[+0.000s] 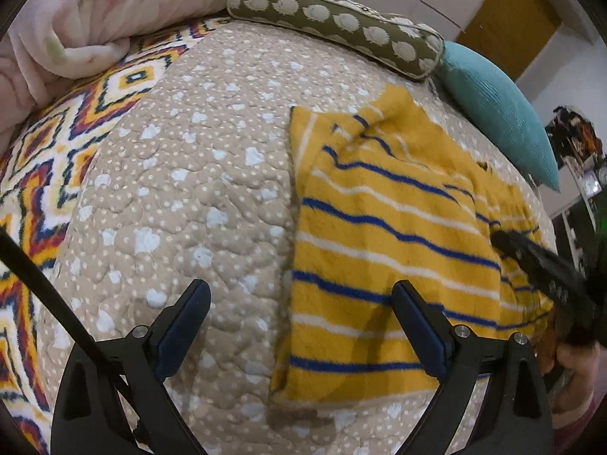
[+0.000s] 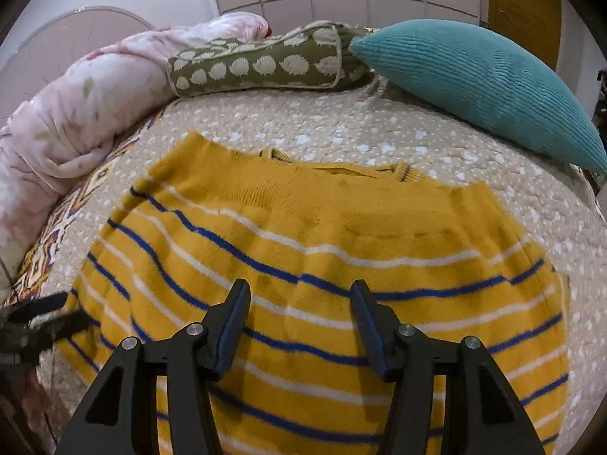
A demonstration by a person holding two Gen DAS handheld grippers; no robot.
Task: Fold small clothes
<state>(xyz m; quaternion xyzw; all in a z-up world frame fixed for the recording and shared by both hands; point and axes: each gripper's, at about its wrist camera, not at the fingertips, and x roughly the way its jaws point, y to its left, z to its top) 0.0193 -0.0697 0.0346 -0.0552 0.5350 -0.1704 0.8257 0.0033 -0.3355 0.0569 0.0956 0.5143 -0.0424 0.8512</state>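
L claw released, jaws wide, straddling sweater left edge on quilt, prob so you can pinch that fold. R claw released too, above sweater mid, grasping nothing. Sweater partly folded, near teal pillow.

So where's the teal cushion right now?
The teal cushion lies at the far right of the bed, beside the hedgehog-print bolster, beyond the yellow striped sweater.
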